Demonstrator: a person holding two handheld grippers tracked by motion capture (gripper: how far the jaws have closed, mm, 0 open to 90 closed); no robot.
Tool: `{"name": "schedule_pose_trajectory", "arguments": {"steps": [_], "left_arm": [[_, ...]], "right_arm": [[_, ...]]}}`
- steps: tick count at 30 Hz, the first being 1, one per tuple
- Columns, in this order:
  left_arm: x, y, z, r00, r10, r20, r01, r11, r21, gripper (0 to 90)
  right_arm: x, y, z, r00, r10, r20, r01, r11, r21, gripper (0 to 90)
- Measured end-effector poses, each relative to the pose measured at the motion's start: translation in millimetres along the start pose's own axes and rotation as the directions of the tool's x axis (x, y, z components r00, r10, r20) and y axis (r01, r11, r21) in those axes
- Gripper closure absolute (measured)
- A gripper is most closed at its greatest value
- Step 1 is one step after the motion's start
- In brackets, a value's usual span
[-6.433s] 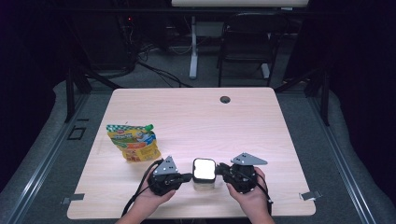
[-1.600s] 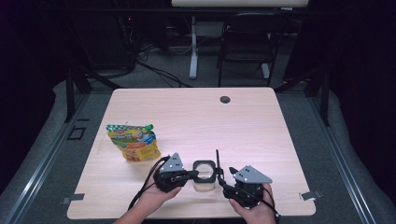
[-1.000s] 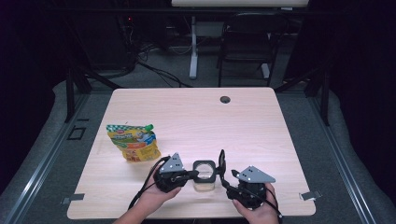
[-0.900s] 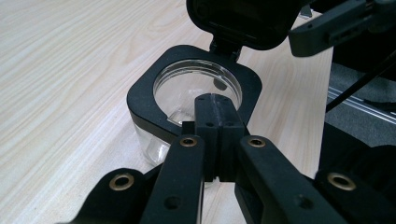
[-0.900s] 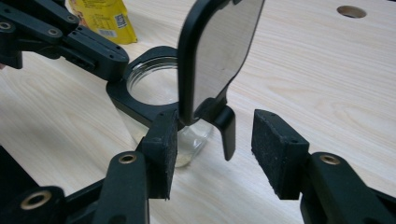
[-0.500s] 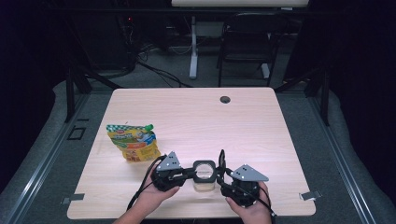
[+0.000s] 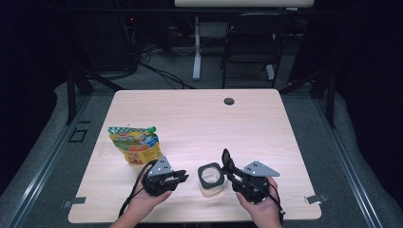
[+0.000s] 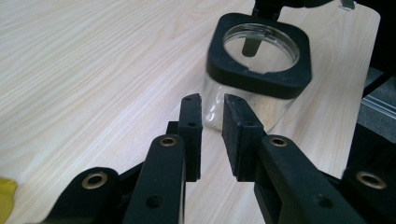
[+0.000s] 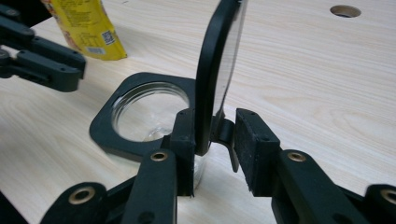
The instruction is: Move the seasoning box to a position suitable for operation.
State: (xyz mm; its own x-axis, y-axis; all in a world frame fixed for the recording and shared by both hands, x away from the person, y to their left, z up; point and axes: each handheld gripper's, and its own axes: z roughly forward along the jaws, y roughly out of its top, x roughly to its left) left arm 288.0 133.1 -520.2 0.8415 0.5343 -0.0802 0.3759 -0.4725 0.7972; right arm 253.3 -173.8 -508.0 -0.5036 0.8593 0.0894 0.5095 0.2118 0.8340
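A clear glass jar [image 7: 210, 178] with a black square collar stands near the table's front edge, and its hinged lid [image 7: 226, 161] is swung upright. My left gripper [image 7: 184, 177] lies just left of the jar, apart from it. Its jaws [image 8: 212, 99] have just been opening to a narrow gap with nothing in it, and the jar [image 8: 259, 70] stands just beyond the tips. My right gripper [image 7: 228, 172] has been closing around the lid [image 9: 219, 60]. The lid's edge rests against one jaw, and the other jaw stands a little off it.
A yellow snack pouch [image 7: 133, 142] lies on the table [image 7: 285, 142] to the left, behind my left gripper. A round cable hole [image 7: 229, 101] sits near the table's far edge. A chair and desk legs stand on the floor beyond.
The jar's lid, flat at first, now stands upright. My left gripper has let go of the jar's collar and drawn back to the left. The right jaws have narrowed around the lid.
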Motion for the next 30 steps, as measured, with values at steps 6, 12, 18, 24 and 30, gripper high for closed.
{"name": "schedule_pose_trajectory", "arguments": {"steps": [6,12,18,24,30], "left_arm": [[3.9,-6.0,-8.6,0.9996,-0.024,-0.018,0.023,0.9997,-0.010,77.0],[5.0,-11.7,-15.9,0.9989,-0.032,-0.035,0.032,0.9995,-0.009,76.7],[5.6,-15.3,-21.9,0.9978,-0.043,-0.051,0.042,0.9990,-0.014,76.6],[8.5,-19.4,-28.8,0.9957,-0.057,-0.073,0.056,0.9983,-0.020,76.6],[9.3,-22.2,-33.3,0.9939,-0.064,-0.090,0.062,0.9977,-0.025,76.6]], "right_arm": [[-13.9,1.8,7.6,0.9980,0.042,-0.048,-0.043,0.999,-0.014,68.8],[-14.5,7.0,15.3,0.9975,0.031,-0.063,-0.031,0.999,-0.008,77.5],[-11.7,11.1,22.6,0.9982,0.001,-0.060,-0.001,1.000,0.002,83.4],[-15.5,15.9,30.1,0.9954,0.002,-0.095,-0.002,1.000,0.002,84.7],[-19.5,20.0,34.8,0.9918,-0.013,-0.127,0.014,1.000,0.005,84.9]]}}
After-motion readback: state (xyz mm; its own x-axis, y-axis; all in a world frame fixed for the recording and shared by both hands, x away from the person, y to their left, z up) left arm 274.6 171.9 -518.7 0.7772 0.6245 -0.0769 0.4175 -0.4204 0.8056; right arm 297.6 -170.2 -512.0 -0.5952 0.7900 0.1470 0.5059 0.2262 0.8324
